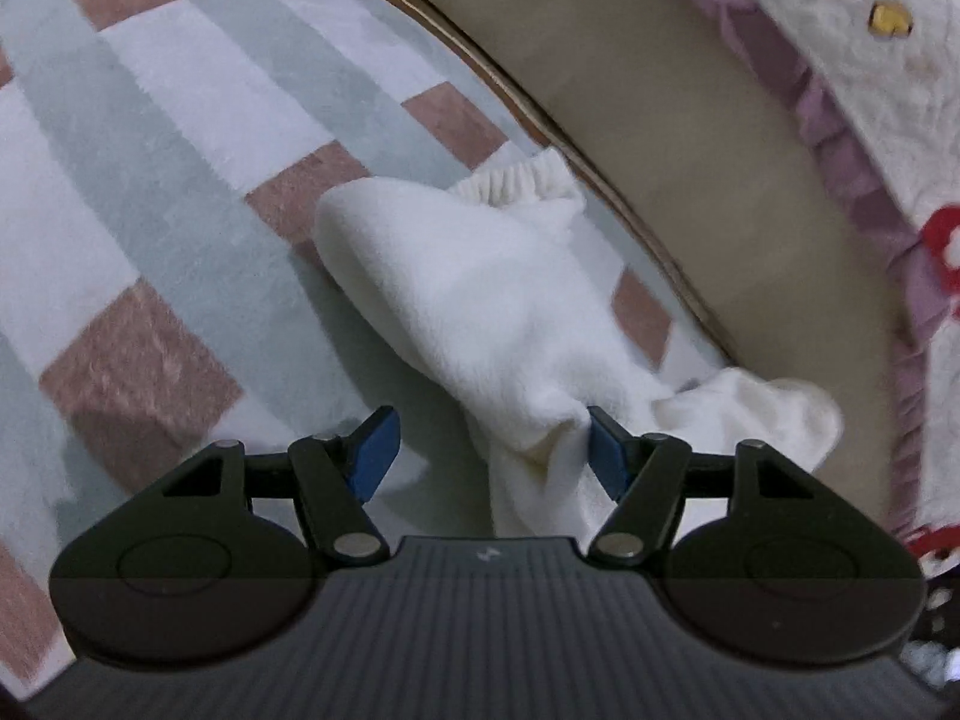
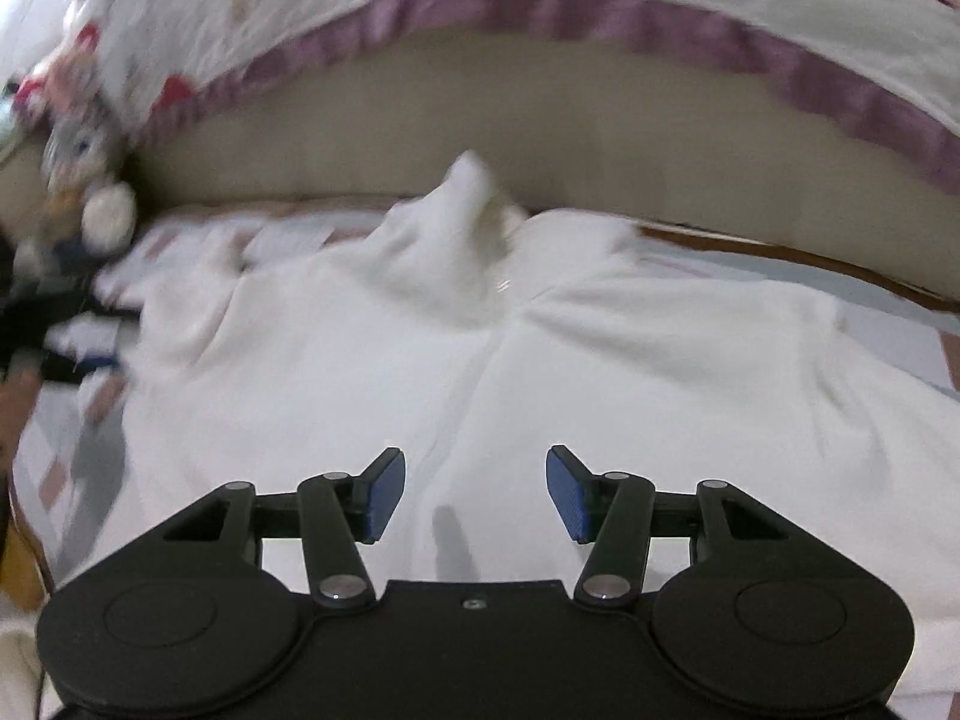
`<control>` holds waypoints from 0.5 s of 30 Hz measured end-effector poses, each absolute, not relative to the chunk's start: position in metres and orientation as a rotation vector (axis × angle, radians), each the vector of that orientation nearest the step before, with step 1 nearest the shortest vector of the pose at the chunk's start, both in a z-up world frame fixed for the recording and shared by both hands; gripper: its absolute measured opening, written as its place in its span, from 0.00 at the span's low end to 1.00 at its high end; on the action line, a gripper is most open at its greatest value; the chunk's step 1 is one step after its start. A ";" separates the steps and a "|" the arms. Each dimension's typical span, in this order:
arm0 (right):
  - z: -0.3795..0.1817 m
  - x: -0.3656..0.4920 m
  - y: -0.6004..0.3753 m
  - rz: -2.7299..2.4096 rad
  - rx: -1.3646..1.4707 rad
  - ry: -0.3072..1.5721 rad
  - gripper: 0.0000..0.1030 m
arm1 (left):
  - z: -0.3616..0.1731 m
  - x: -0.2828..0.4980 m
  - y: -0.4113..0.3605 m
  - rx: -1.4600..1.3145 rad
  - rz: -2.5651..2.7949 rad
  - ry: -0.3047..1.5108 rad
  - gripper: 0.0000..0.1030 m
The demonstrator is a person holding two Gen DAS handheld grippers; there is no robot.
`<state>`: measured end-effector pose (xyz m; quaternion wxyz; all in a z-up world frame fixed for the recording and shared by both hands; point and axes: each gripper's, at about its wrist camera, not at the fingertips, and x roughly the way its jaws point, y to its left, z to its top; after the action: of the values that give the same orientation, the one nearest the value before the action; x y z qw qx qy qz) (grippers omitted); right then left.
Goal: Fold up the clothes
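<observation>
A white fleece garment lies on a checked blanket. In the left wrist view its sleeve (image 1: 480, 294) with a ribbed cuff (image 1: 516, 180) runs from the far middle down between my fingers. My left gripper (image 1: 489, 450) is open, its jaws wide apart, and the bunched sleeve touches the right pad (image 1: 606, 456). In the right wrist view the garment's body (image 2: 480, 348) spreads across the middle, with a raised collar (image 2: 468, 192) at the far side. My right gripper (image 2: 475, 495) is open and empty just above the white fabric.
The checked blanket (image 1: 150, 180) of white, grey and pink squares covers the floor. A beige bed side (image 1: 690, 120) with a purple-frilled quilt (image 2: 600, 12) stands behind. Plush toys (image 2: 84, 180) and dark items (image 2: 36, 342) lie at the left in the right wrist view.
</observation>
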<state>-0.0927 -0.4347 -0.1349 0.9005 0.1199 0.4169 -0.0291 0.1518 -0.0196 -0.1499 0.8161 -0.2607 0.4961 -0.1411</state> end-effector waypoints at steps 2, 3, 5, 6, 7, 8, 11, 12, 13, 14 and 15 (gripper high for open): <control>-0.140 -0.089 -0.420 -0.016 0.228 0.894 0.56 | -0.155 0.157 -0.026 -0.537 -0.306 1.064 0.64; -0.141 -0.087 -0.413 0.008 0.218 0.905 0.56 | -0.157 0.160 -0.029 -0.533 -0.310 1.068 0.64; -0.144 -0.083 -0.397 0.058 0.190 0.928 0.56 | -0.164 0.164 -0.031 -0.576 -0.331 1.070 0.64; -0.145 -0.081 -0.389 0.083 0.175 0.939 0.56 | -0.166 0.164 -0.032 -0.589 -0.335 1.064 0.63; -0.147 -0.080 -0.381 0.106 0.160 0.949 0.56 | -0.166 0.164 -0.034 -0.590 -0.338 1.048 0.47; -0.148 -0.078 -0.373 0.128 0.142 0.959 0.56 | -0.165 0.164 -0.035 -0.591 -0.341 1.033 0.12; -0.152 -0.078 -0.353 0.188 0.063 0.991 0.56 | -0.148 0.157 -0.035 -0.565 -0.321 0.953 0.11; -0.153 -0.081 -0.348 0.201 0.035 1.000 0.56 | -0.140 0.154 -0.034 -0.542 -0.307 0.917 0.11; -0.154 -0.085 -0.345 0.205 0.017 1.004 0.56 | -0.132 0.151 -0.033 -0.524 -0.295 0.880 0.11; -0.153 -0.089 -0.347 0.202 0.022 1.006 0.56 | -0.125 0.148 -0.029 -0.526 -0.290 0.846 0.10; -0.153 -0.094 -0.351 0.196 0.038 1.011 0.57 | -0.120 0.146 -0.026 -0.535 -0.286 0.821 0.10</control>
<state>-0.0940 -0.3515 -0.1535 0.8701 0.0183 0.4835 0.0938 0.1465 -0.0260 -0.1200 0.8725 -0.2562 0.3929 -0.1370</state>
